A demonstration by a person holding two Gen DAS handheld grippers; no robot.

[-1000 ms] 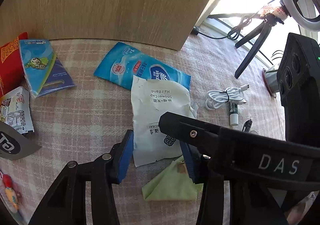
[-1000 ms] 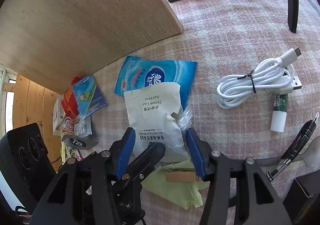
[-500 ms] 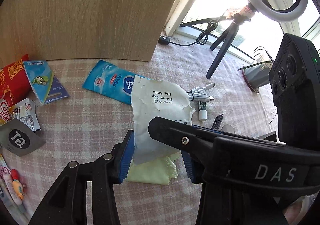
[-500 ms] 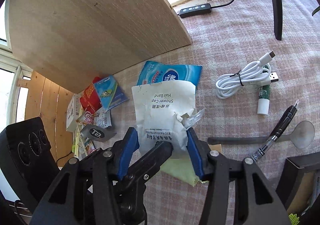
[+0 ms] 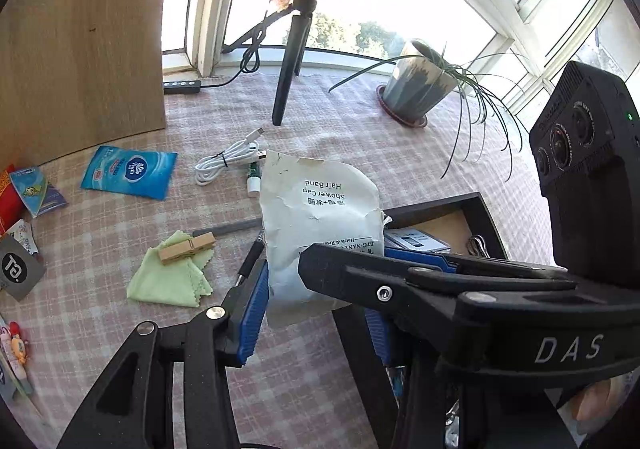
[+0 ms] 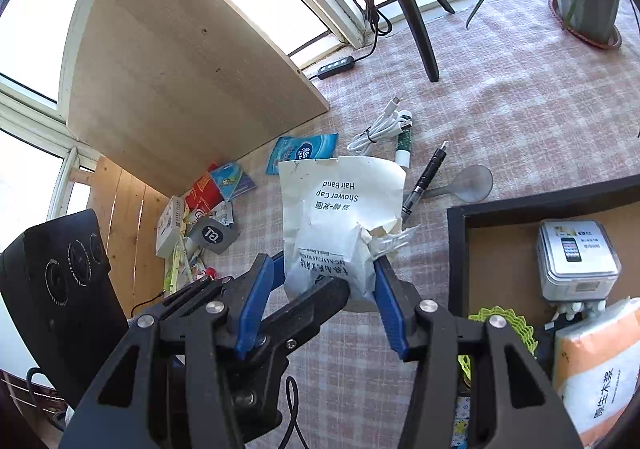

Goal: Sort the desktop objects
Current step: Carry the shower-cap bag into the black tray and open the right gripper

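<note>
Here, in the left view, the left tongs [image 5: 316, 313] hold the white bag [image 5: 320, 225] up off the table [image 5: 320, 121], pads pressed on its bottom end. The bag's long side points away. The black box [image 5: 478, 205] sits just behind it.

In the right view, the right tongs [image 6: 324, 305] pinch the same bag [image 6: 340, 209]. The box [image 6: 456, 249] lies right of them, nothing between.

My left gripper [image 5: 316, 313] is black, angular plastic with ribbed blue finger pads [image 5: 253, 319] and silver screws at the joints. My right gripper [image 6: 324, 305] is built the same; its side reads "DAS" in white, below a boxy black three-lens module with a green light.
</note>
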